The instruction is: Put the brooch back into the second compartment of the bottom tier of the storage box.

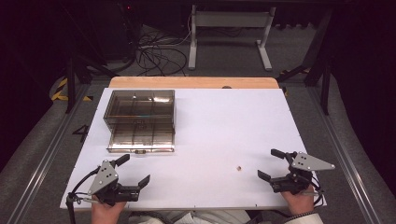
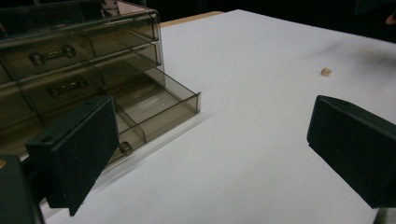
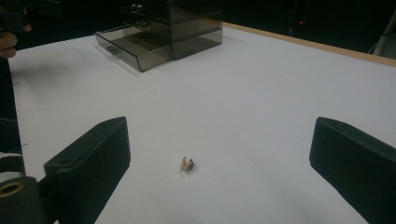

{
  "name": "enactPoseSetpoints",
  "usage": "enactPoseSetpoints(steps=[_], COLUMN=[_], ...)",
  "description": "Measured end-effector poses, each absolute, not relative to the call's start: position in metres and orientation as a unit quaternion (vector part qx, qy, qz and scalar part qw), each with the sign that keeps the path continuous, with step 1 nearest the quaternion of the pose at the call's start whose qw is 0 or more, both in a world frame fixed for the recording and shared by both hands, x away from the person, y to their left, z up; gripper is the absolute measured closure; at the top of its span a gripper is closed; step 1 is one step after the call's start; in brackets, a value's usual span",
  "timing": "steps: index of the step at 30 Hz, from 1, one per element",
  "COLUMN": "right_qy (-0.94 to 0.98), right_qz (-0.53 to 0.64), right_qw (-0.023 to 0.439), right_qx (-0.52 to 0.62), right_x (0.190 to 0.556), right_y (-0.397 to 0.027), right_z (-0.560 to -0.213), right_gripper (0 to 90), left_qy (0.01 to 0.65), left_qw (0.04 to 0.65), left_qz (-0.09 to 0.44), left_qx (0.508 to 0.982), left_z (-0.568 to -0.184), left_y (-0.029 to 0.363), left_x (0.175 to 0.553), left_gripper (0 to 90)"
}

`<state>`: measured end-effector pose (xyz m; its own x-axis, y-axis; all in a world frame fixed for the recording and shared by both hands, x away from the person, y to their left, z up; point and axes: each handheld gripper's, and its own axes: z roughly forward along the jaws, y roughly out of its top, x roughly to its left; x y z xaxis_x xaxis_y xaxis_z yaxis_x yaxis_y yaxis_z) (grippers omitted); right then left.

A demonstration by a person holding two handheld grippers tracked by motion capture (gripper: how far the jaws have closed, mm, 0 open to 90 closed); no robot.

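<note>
On white table (image 1: pixel 210 121), both grippers, L (image 1: pixel 136 169) & R (image 1: pixel 272 163), wide open, empty; small tan bit (image 1: pixel 238 167) near R.

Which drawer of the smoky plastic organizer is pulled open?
The bottom drawer: it juts out past the organizer front, its compartments exposed, while the drawers above sit flush.

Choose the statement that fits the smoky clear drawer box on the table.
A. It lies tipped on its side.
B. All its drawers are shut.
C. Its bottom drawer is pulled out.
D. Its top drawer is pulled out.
C: on the drawer box the bottom drawer juts forward over the white table, while the drawers above it sit flush in the upright box.
</note>
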<state>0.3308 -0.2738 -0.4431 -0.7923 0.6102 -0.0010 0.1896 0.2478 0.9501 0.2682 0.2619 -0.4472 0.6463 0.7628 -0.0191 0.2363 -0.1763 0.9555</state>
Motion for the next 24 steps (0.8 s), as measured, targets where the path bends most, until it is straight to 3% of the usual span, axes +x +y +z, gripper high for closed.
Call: enactPoseSetpoints(steps=[24], right_qy=[0.772], right_qz=[0.55], right_qw=[0.184], right_qx=[0.26], right_x=[0.331], right_y=[-0.274], right_z=[-0.446], right_gripper=[6.3], left_qy=[0.296], left_qw=[0.541], left_qz=[0.237], left_qx=[0.75], left_z=[-0.423], left_y=[0.236], left_x=[0.281], left_gripper=[3.9])
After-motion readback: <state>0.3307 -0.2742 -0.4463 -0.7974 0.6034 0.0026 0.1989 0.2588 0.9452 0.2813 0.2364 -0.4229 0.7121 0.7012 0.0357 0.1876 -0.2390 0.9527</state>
